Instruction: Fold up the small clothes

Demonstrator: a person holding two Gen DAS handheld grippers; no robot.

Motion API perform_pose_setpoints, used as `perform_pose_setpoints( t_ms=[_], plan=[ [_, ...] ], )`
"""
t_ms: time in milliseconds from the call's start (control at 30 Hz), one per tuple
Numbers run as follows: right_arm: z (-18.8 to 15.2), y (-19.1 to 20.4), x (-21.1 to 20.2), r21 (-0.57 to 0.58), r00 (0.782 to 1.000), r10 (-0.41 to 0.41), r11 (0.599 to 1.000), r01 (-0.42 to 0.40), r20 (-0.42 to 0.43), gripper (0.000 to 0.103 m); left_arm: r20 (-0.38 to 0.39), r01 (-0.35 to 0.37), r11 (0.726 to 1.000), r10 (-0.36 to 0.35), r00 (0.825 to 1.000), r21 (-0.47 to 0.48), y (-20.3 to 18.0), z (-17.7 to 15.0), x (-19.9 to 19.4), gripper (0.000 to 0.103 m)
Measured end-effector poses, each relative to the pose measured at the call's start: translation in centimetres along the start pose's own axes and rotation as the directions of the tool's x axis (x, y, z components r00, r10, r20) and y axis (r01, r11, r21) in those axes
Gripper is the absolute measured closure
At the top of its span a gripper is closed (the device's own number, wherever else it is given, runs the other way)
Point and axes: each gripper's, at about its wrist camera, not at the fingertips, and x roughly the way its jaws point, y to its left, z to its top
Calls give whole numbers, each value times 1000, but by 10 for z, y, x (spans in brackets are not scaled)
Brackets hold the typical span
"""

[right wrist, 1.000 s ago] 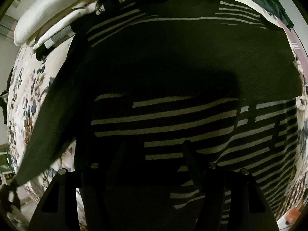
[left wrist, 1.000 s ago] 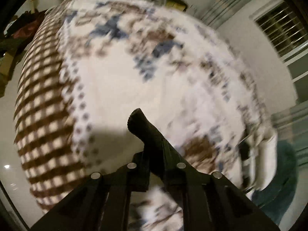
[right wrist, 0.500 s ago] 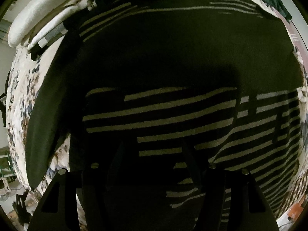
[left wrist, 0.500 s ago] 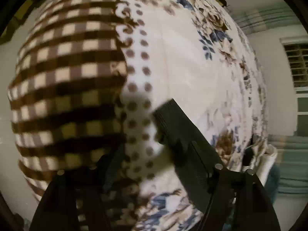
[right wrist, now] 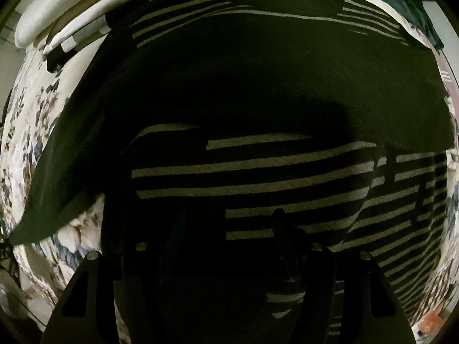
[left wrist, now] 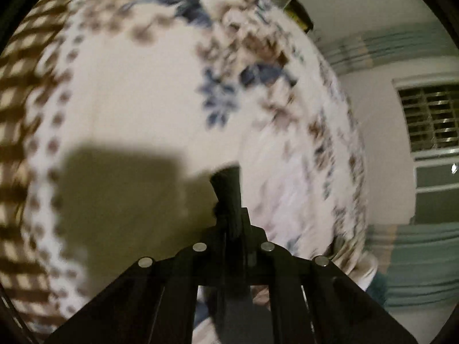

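Mid-fold, the striped garment (right wrist: 258,114) lies spread on the floral blanket (left wrist: 149,100) beneath the right gripper (right wrist: 226,229), jaws spread, while the left gripper (left wrist: 226,177), pressed together and empty, must next seize an edge.

A dark striped garment (right wrist: 258,166) lies spread flat on a floral bedspread (right wrist: 25,132). Pale horizontal stripes cross its lower half. A plain dark panel is folded across its middle, and one plain dark flap slants down toward the lower left.
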Motion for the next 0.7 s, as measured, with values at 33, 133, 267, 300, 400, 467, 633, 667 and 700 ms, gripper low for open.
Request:
perform_pose_setpoints(
  t_ms=[33, 133, 267, 300, 400, 467, 633, 667, 700],
  plan=[
    [0, 0, 0, 4, 1000, 2, 1000, -2, -1, 39, 16, -2, 1000, 2, 1000, -6, -1, 8, -2, 97],
    [-2, -4, 1, 25, 1000, 4, 1000, -4, -7, 39, 64, -22, 1000, 23, 998, -11, 4, 23, -14, 97],
    [-5, -14, -1, 51, 1000, 15, 999, -14, -9, 39, 32, -42, 998, 43, 999, -47, 30, 27, -31, 78],
    [-6, -16, -1, 55, 1000, 16, 998, -16, -10, 39, 14, -46, 997, 47, 999, -62, 38, 23, -33, 65],
    [-8, -24, -2, 68, 1000, 18, 998, -17, -12, 39, -21, -33, 993, 31, 999, -112, 57, 5, -34, 31],
    [-8, -26, -3, 75, 1000, 18, 997, -17, -11, 39, -68, -49, 990, 40, 997, -131, 62, -6, -22, 31],
    [-9, -35, -14, 89, 1000, 12, 996, -13, 4, 39, -123, -85, 994, 75, 990, -73, 34, -17, 21, 31],
    [-10, -38, -16, 93, 1000, 11, 996, -12, 9, 39, -130, -141, 990, 136, 982, -27, 25, -17, 32, 31],
    [-11, -40, -18, 96, 1000, 11, 995, -12, 10, 39, -122, -181, 983, 181, 976, 7, 19, -16, 39, 31]
  ],
)
